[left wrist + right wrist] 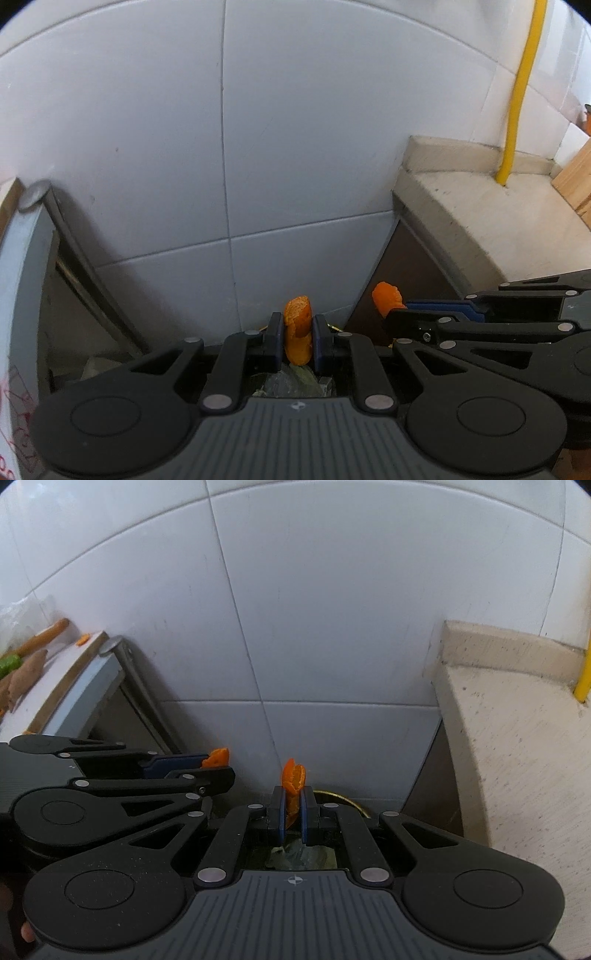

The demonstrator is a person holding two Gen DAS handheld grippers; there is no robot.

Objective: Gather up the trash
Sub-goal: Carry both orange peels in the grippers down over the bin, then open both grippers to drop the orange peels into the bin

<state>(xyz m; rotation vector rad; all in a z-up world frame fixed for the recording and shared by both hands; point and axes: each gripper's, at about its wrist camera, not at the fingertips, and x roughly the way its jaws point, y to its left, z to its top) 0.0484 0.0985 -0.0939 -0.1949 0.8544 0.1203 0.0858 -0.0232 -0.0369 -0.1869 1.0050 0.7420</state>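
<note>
Each gripper pinches a scrap of orange peel: the left gripper (298, 341) has its blue pads closed on a thick curled piece of peel (297, 334) that stands up between them, and the right gripper (291, 808), just to the right of it and at about the same height, clamps a thinner, folded peel strip (293, 779) the same way. Both scraps look light, soft and a little springy, with a pithy inner face that should grip well and a waxy outer skin that could slide; a hold across the middle, as here, seems safer than one at a torn edge, and only modest pressure should be needed since peel bruises and tears rather than breaks. Directly below and just ahead of both sets of fingers lies what appears to be a bin opening (343, 798), a dark hollow with a brassy rim and crumpled greenish waste (303, 854) inside, so my judgement is that the drop is the step in hand. Ahead of the grippers rises a white tiled wall (295, 147). To the right stands a pale stone counter (517, 757), speckled and rather grimy, with a yellow pipe (517, 92) rising from its back corner. To the left is a metal-edged stand carrying a white cutting board (55, 672) with vegetable pieces (26, 675) on it, well apart from the grippers.
</note>
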